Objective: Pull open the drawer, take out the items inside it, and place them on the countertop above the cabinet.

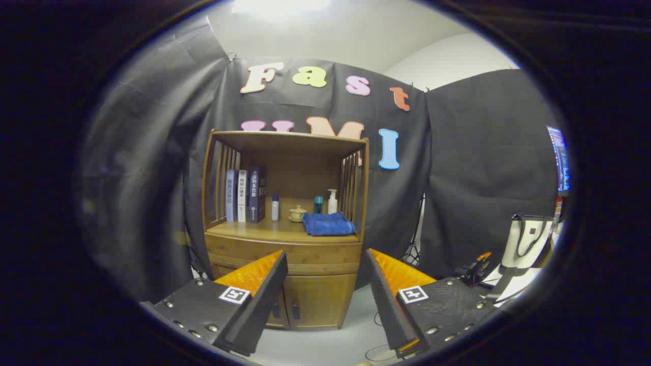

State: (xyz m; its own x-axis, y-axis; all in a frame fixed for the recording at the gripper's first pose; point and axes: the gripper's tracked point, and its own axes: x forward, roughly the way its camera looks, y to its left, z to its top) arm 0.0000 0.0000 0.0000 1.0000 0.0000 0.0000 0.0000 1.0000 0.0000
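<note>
A: Where does the cabinet (pixel 285 244) stand?
B: Beyond the tongs (pixel 325 264), well apart from them, against the booth's wall. The two fingers stand wide apart with nothing between them.
A: And the drawer (pixel 283 259)?
B: Under the countertop (pixel 264 231), pushed in, just above the cabinet doors (pixel 318 300).
A: What sits on the countertop?
B: Three books (pixel 243 195) upright at the left end. Right of them a small bottle (pixel 275 207), then a lidded cup (pixel 297 213). A folded towel (pixel 328 223) lies at the right, in front of a tumbler (pixel 318 204) and a pump bottle (pixel 332 201).
A: Anything off to the right of the tongs?
B: A bag (pixel 529 241) stands on a table (pixel 519 284) there, well apart from the cabinet.
</note>
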